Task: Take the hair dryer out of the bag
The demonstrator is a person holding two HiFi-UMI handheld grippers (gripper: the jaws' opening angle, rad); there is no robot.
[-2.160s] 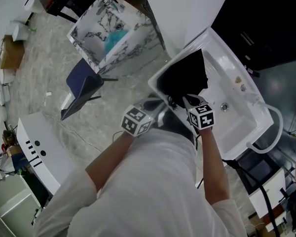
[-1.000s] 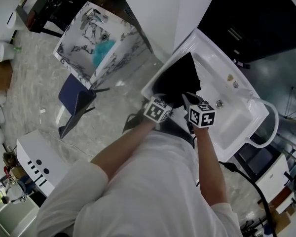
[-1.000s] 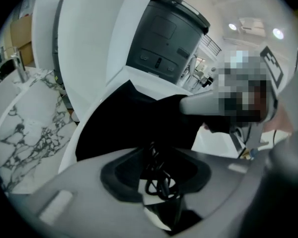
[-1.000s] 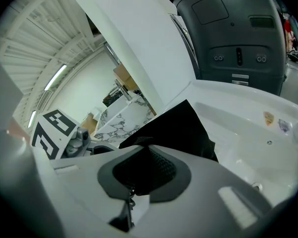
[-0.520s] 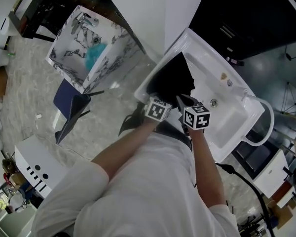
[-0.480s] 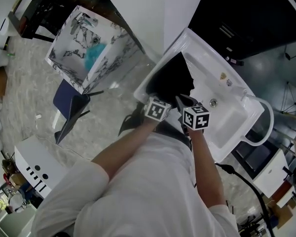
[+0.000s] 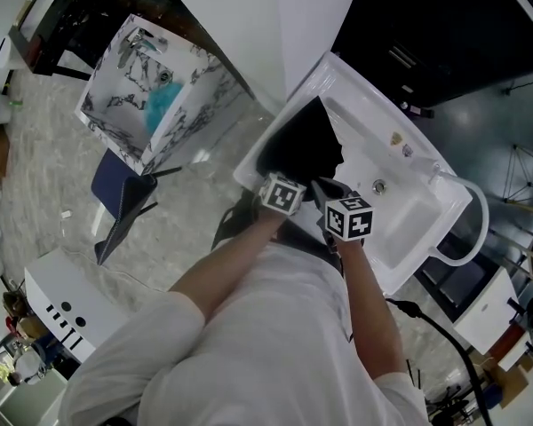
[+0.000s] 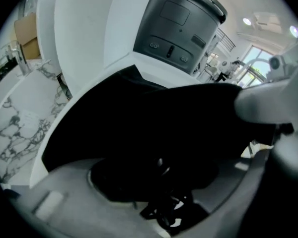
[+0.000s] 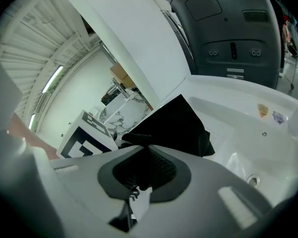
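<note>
The hair dryer is not visible in any view. The black bag (image 7: 300, 145) lies at one end of the white basin (image 7: 409, 211). The right gripper (image 9: 139, 180) has its jaws pinching the bag's near edge, and the left gripper (image 8: 161, 202) beside it has its jaws closed on the same fabric.

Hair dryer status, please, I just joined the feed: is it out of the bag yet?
Left gripper and right gripper both shut on the black bag. Bag lies in the white sink; hair dryer not visible. Nothing blocking.
</note>
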